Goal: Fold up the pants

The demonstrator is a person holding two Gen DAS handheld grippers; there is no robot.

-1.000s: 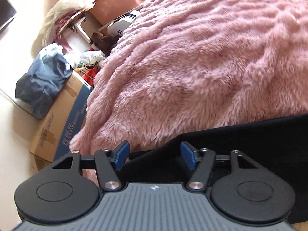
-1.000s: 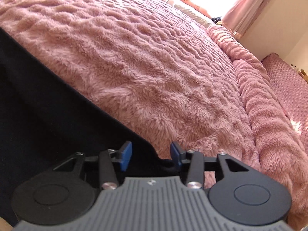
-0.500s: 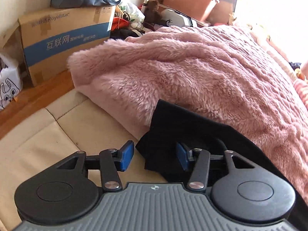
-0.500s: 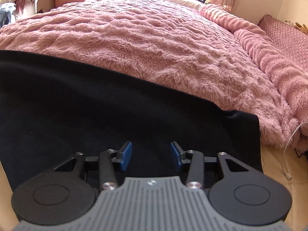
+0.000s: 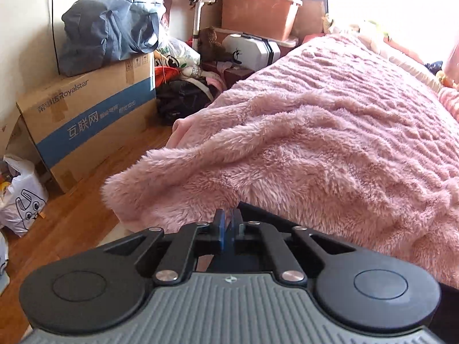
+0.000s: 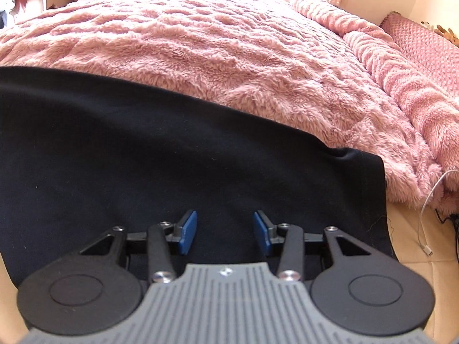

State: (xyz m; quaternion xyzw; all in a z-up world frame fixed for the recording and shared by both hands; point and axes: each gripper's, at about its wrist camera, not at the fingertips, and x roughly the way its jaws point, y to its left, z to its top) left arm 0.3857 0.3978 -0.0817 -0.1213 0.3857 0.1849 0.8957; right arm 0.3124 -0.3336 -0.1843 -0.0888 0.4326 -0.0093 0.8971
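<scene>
Left gripper (image 5: 228,226): the blue pads (image 5: 219,225) stand almost together and are closing; black cloth of the pants (image 5: 269,220) lies just behind and to the right of them, but whether any of it is caught between the pads cannot be told. The tool points downward over the near left corner of the bed.

Right gripper (image 6: 225,230): the jaws stand about half apart with nothing gripped, the blue pads (image 6: 188,230) hanging just above the pants (image 6: 143,154). It too is angled down.

The pants lie spread flat along the near edge of the bed, partly on the pink fluffy blanket (image 6: 215,46) and partly on the beige mattress (image 6: 416,258); their right end finishes in a straight hem.

Surroundings: to the left, a wooden floor (image 5: 86,200), a cardboard box (image 5: 86,123) with a blue bag (image 5: 112,31) on top, and a white plastic bag (image 5: 23,200). To the right, a white cable (image 6: 427,218) lies on the mattress.

The gripper bodies hide the nearest strip of cloth; the far window area is washed out by light.
</scene>
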